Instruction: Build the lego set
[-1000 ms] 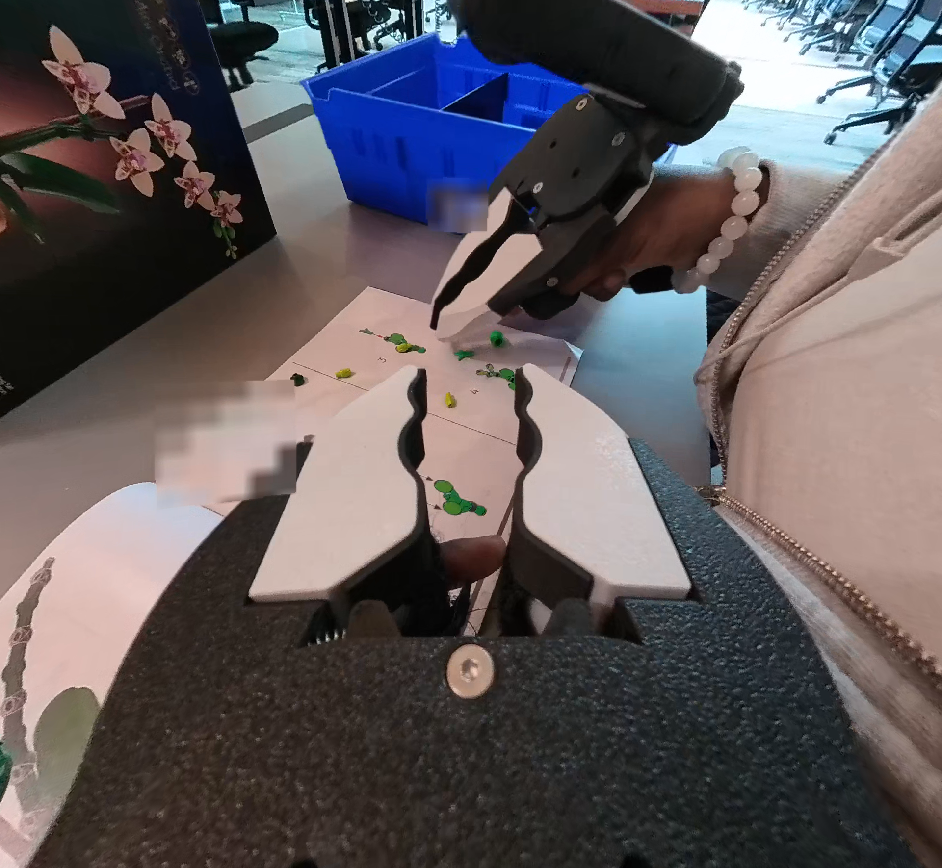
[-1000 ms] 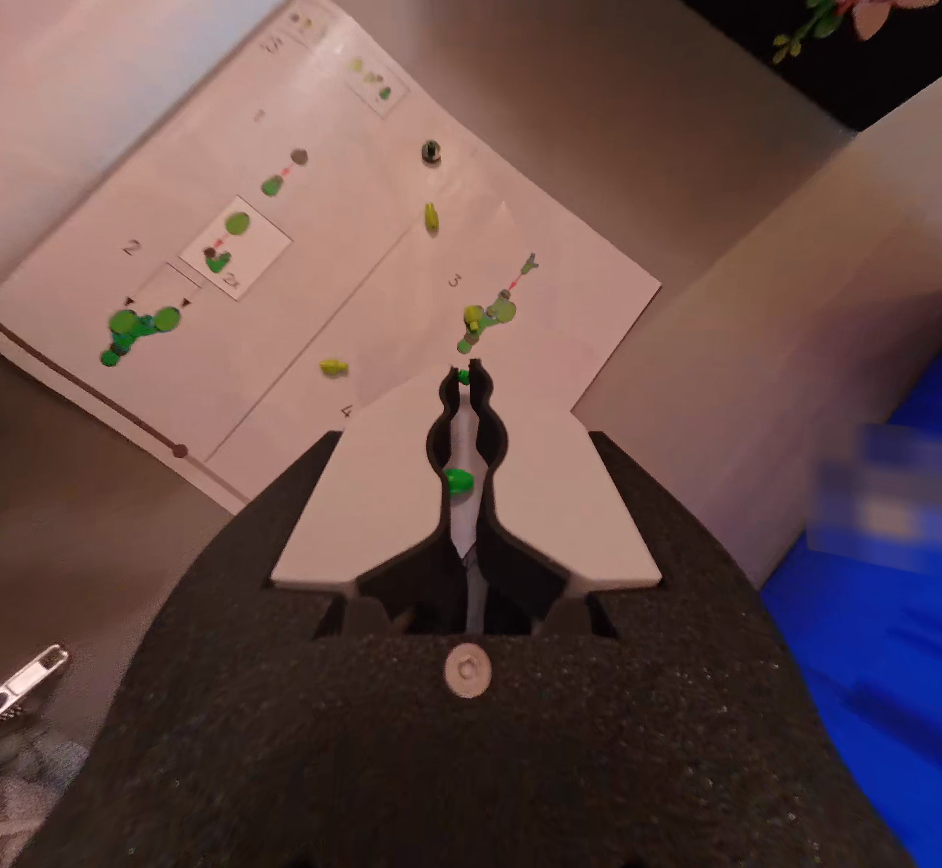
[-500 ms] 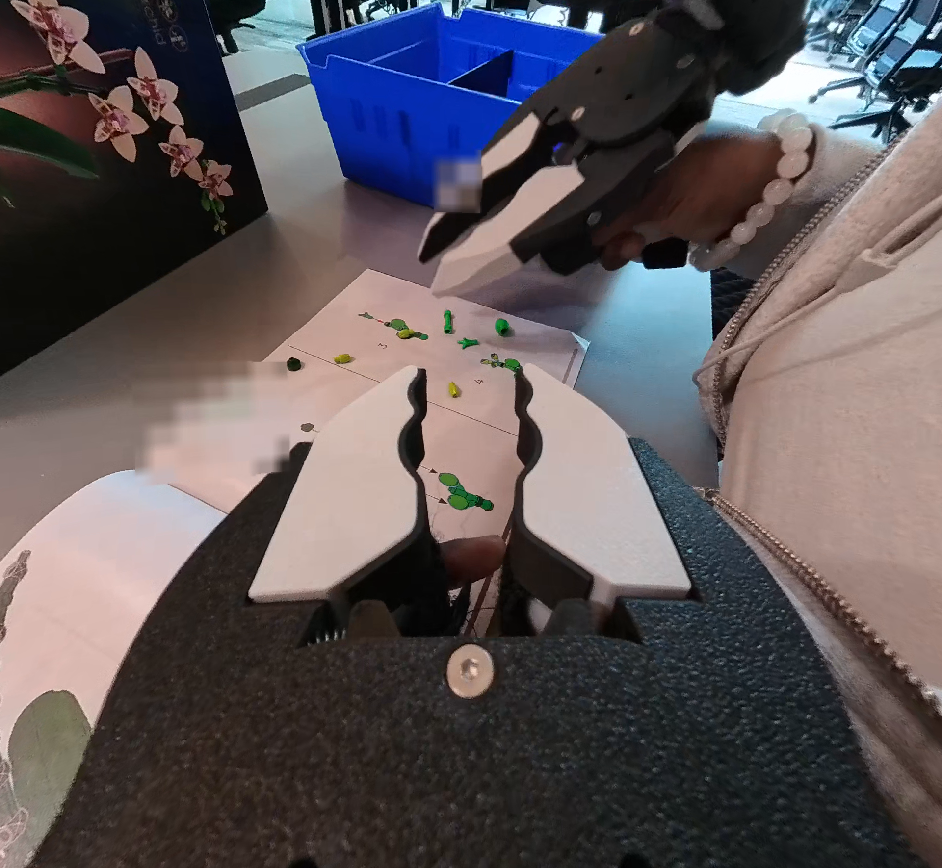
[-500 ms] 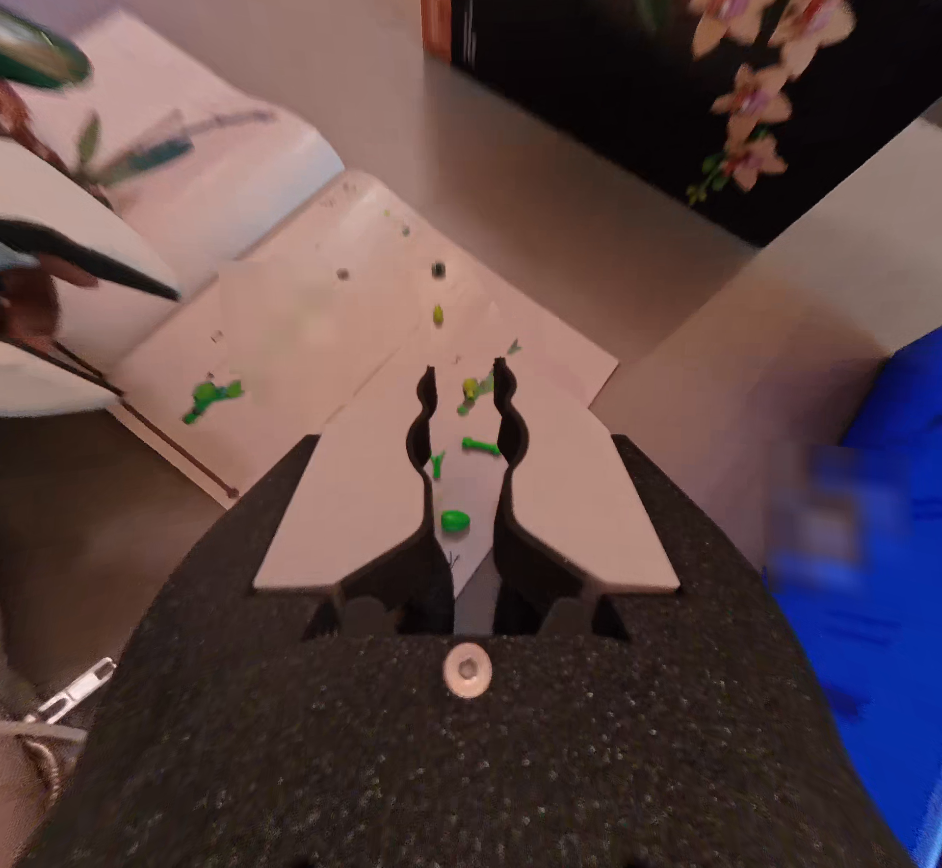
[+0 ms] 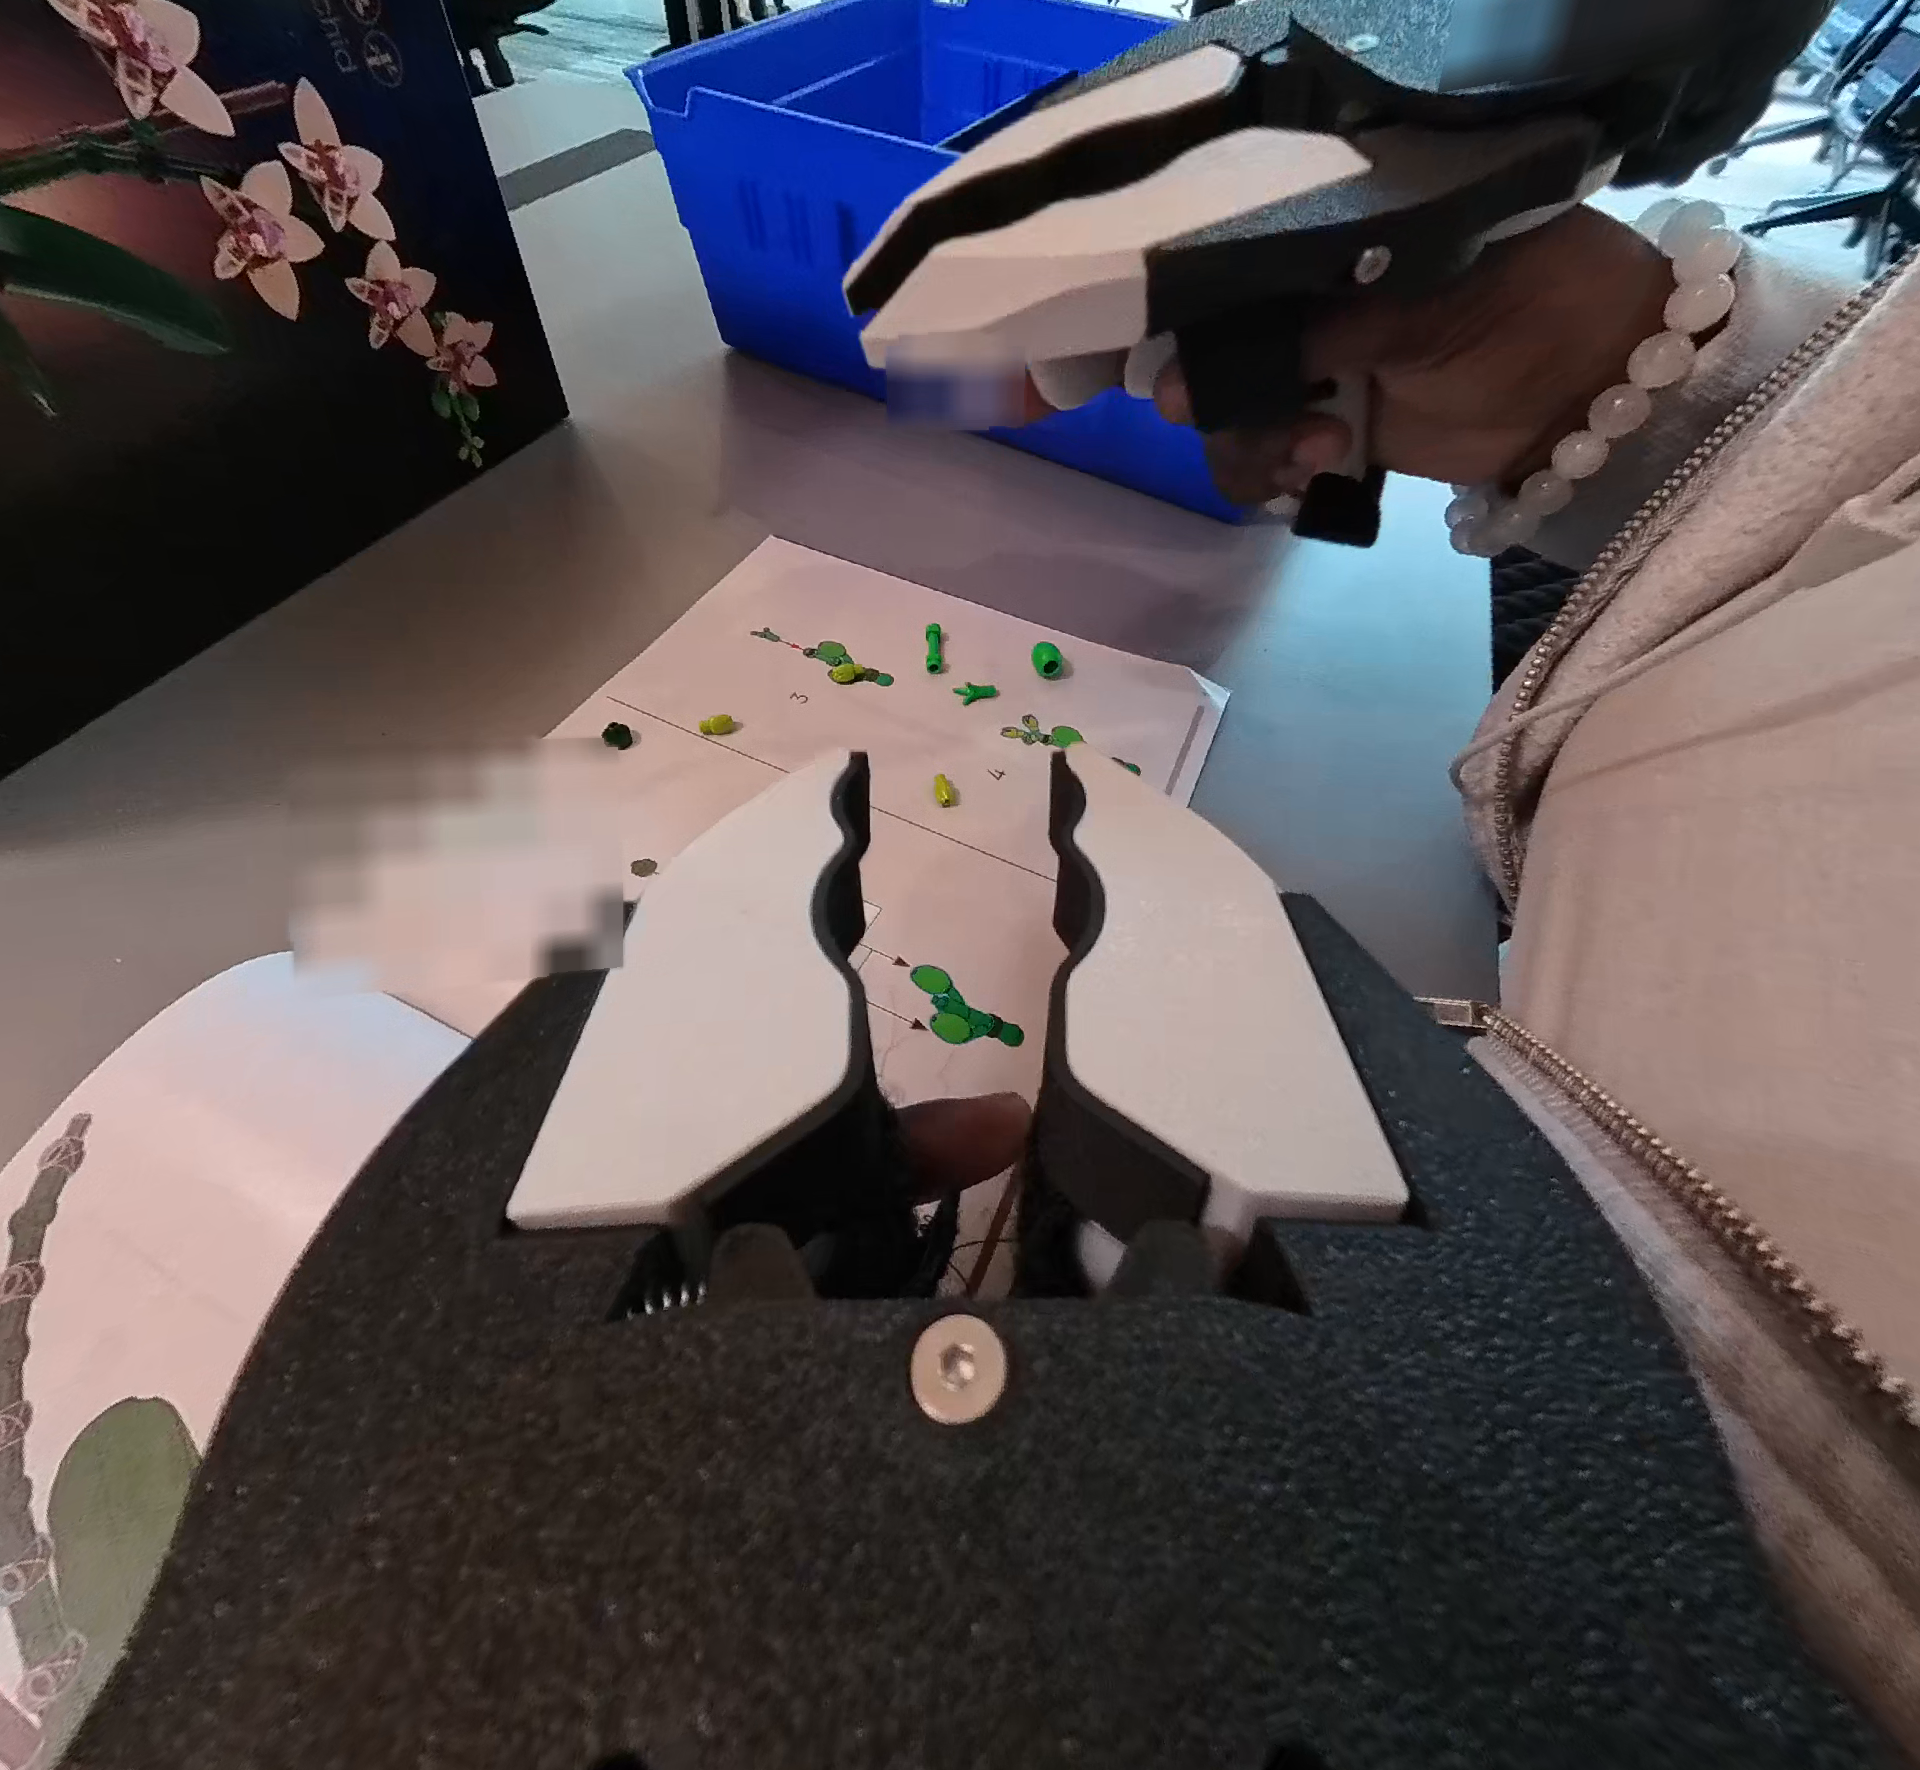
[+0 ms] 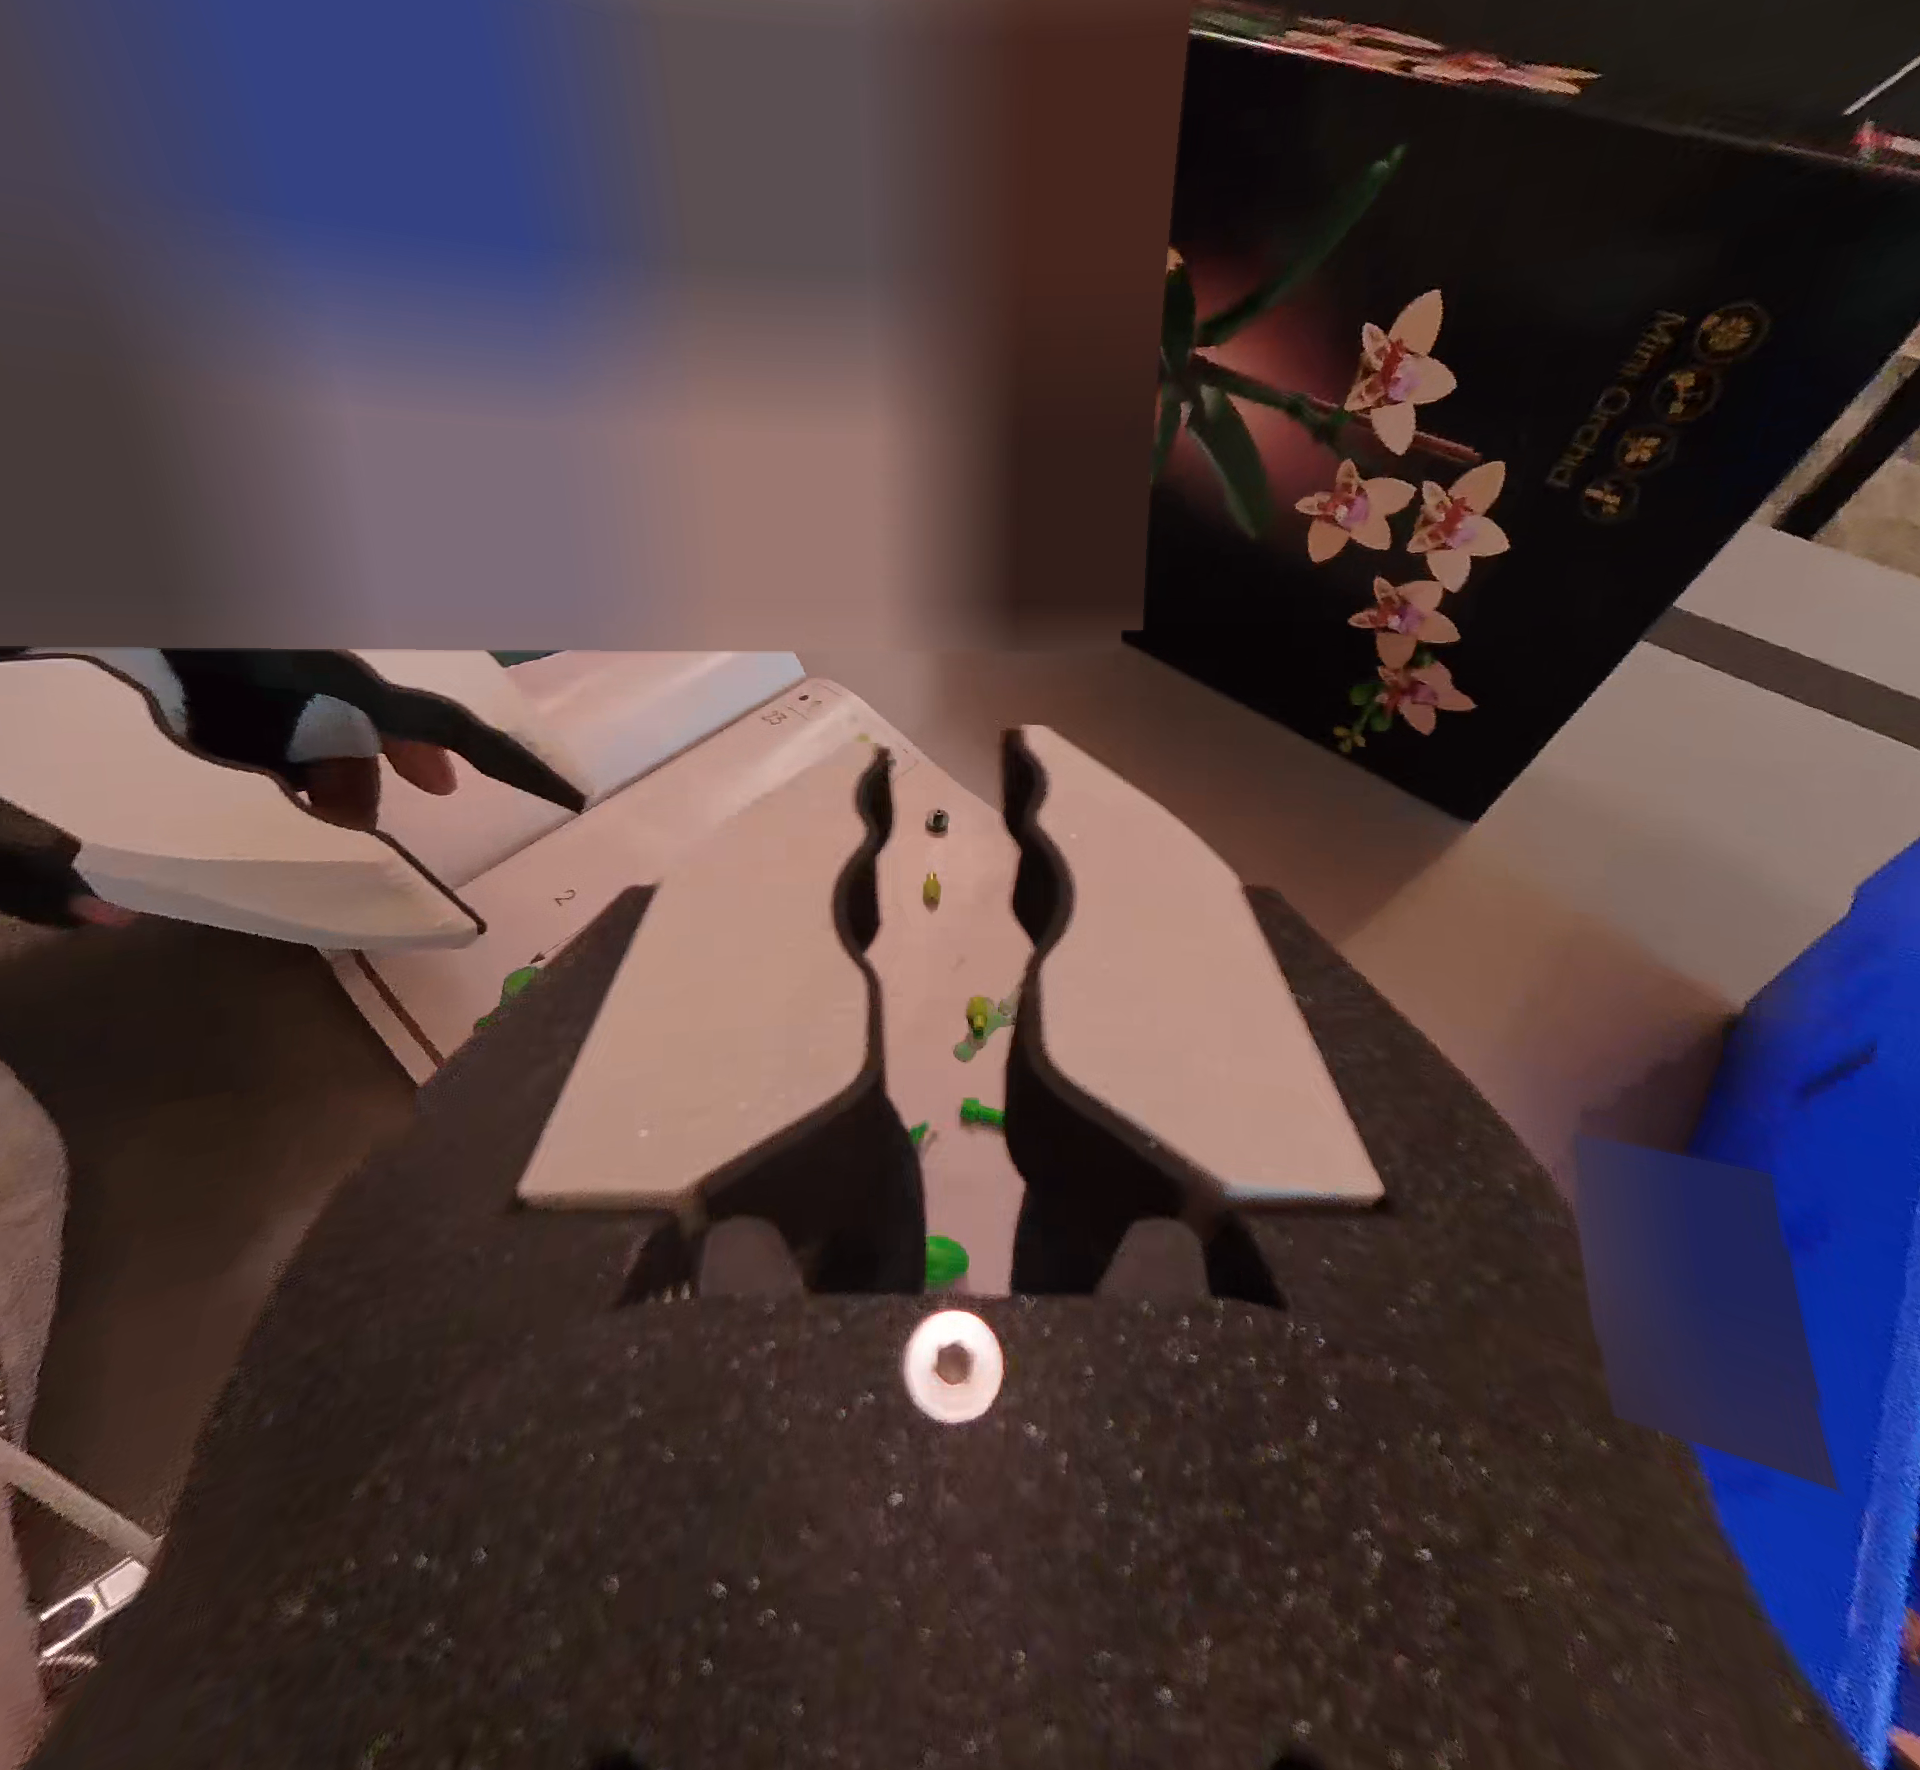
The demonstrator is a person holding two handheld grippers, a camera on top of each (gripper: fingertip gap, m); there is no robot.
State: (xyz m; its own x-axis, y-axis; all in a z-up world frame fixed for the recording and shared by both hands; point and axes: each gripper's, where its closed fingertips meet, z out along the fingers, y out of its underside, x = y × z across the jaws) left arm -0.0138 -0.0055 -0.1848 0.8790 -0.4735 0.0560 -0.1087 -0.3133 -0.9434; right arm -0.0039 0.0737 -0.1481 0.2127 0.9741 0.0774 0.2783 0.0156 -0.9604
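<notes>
An open instruction booklet [image 5: 862, 598] lies on the grey table with small loose pieces on it: a green rod [image 5: 933, 648], a green round piece [image 5: 1047, 658], a green branched piece [image 5: 974, 692], two lime pieces [image 5: 717, 725] and a dark piece [image 5: 617, 735]. My left gripper [image 5: 956, 770] is open and empty, low over the near page. My right gripper [image 5: 862, 318] is open and empty, held high above the pieces. In the right wrist view the right gripper [image 6: 945, 749] frames the dark piece [image 6: 937, 821], a lime piece [image 6: 932, 889] and the green rod [image 6: 982, 1112].
A dark box with orchid pictures [image 5: 208, 266] stands at the left. A blue bin [image 5: 831, 162] sits behind the booklet. The person's beige zip-up top [image 5: 1714, 889] fills the right. The left gripper [image 6: 525, 863] shows at the left of the right wrist view. Spacing between my two grippers at the tips: around 9 cm. About 11 cm separates my right fingertips from the green rod [image 6: 982, 1112]. It turns up in the left wrist view [image 5: 932, 660] as well.
My right gripper was shut on a small green piece at the page, then opened and rose well above it. The green rod now lies on the page. The left gripper stayed open and nearly still.
</notes>
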